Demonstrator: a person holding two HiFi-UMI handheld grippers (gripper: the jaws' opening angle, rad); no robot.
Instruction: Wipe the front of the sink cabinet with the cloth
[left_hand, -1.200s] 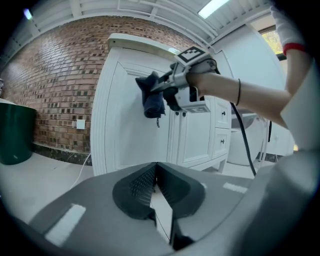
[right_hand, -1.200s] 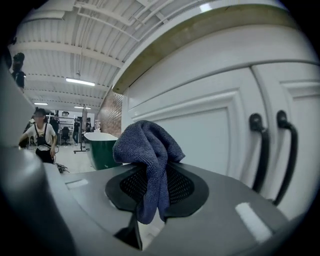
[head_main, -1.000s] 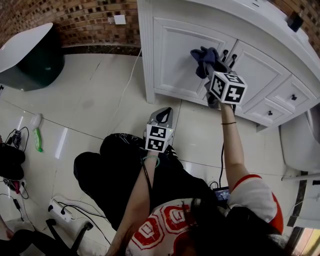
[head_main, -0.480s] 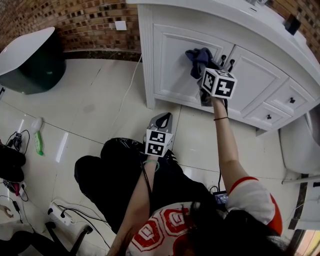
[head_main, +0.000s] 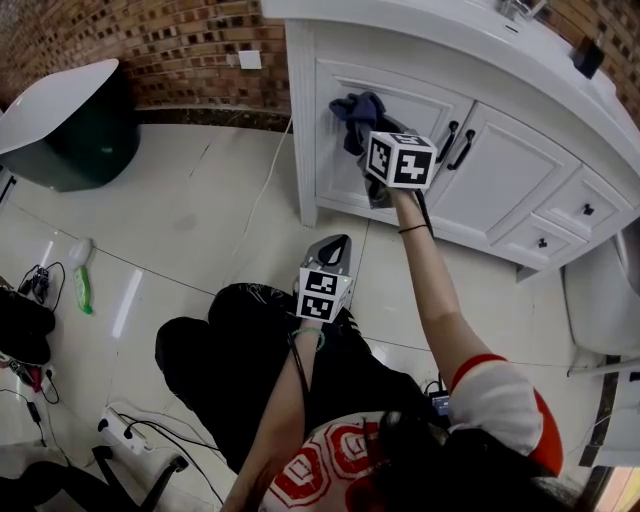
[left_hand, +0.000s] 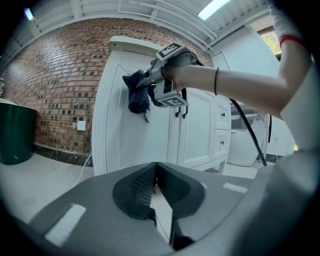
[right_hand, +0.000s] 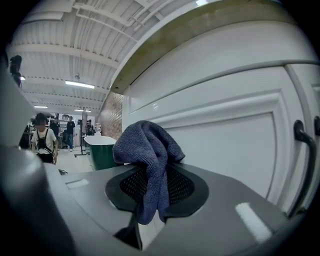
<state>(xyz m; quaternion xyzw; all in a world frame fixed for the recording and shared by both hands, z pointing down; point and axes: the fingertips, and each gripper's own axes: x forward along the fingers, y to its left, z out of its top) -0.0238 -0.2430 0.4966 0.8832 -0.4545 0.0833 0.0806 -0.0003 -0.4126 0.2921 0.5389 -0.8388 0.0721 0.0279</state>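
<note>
- Right gripper (head_main: 366, 128): fingers clamped on a fold of the dark blue cloth (head_main: 355, 106). The cloth is bunched high against the left door panel (head_main: 335, 170) of the sink cabinet (head_main: 520, 170).
- Left gripper (head_main: 333, 245): fingers together, empty, low above the floor.
- Risks: hard rubbing may drag the pinched fold free. The wad covers little per stroke. A rightward pass could snag the door handles (head_main: 452, 142).

left gripper (left_hand: 155, 181) fingers together | right gripper (left_hand: 148, 80) holds cloth (left_hand: 136, 96) at cabinet (left_hand: 150, 142)
</note>
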